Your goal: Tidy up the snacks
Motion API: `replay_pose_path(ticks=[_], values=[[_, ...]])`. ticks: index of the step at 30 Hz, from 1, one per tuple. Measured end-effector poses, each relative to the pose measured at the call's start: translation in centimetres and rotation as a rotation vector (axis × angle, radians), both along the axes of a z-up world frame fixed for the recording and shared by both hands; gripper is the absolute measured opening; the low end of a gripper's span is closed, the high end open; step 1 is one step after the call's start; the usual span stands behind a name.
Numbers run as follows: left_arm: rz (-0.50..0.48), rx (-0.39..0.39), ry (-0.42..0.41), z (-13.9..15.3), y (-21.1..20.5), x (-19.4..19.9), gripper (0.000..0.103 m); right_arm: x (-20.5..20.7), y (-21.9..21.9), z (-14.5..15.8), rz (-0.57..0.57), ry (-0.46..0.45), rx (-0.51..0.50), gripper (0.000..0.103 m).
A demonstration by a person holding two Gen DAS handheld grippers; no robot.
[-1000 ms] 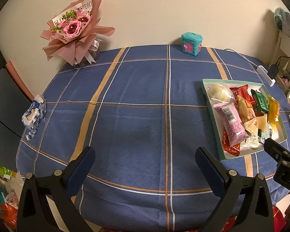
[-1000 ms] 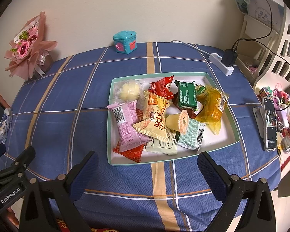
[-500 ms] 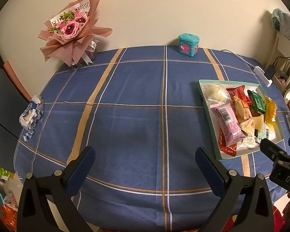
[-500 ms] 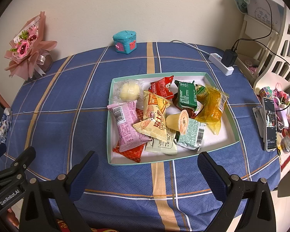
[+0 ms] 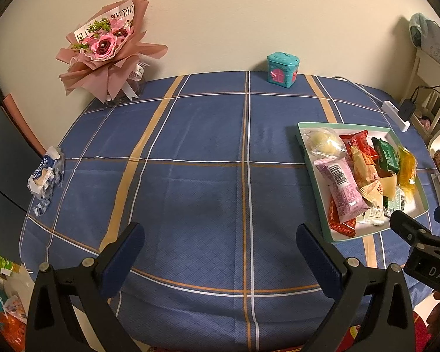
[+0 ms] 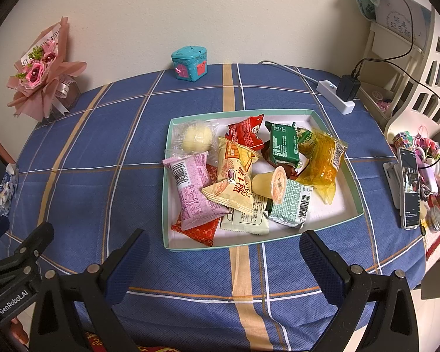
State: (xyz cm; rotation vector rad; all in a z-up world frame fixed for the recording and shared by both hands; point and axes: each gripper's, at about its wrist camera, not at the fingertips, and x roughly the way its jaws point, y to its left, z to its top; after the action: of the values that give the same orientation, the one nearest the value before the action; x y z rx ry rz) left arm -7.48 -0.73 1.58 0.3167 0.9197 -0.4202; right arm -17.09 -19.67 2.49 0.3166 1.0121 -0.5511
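One tray (image 6: 165,205) of mixed snacks, roughly ten packets piled inside, on the table's (image 5: 196,152) right half.

Both sets of jaws wide apart, holding nothing: left gripper (image 5: 220,259) over bare blue plaid cloth, right gripper (image 6: 224,264) just short of the tray. Also one bouquet (image 5: 108,50), one teal tin (image 5: 282,66), cream wall behind.
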Motion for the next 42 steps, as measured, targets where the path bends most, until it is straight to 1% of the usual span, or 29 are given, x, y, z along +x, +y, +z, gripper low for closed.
replay_pose_path(ticks=[26,42], values=[[0.005,0.001,0.000,-0.28,-0.08,-0.13,0.103,0.03,0.04,-0.02,0.000,0.001,0.000,0.103],[0.015,-0.014,-0.005,-0.07,0.10,-0.22,0.103,0.03,0.01,-0.04,0.000,0.001,0.000,0.103]])
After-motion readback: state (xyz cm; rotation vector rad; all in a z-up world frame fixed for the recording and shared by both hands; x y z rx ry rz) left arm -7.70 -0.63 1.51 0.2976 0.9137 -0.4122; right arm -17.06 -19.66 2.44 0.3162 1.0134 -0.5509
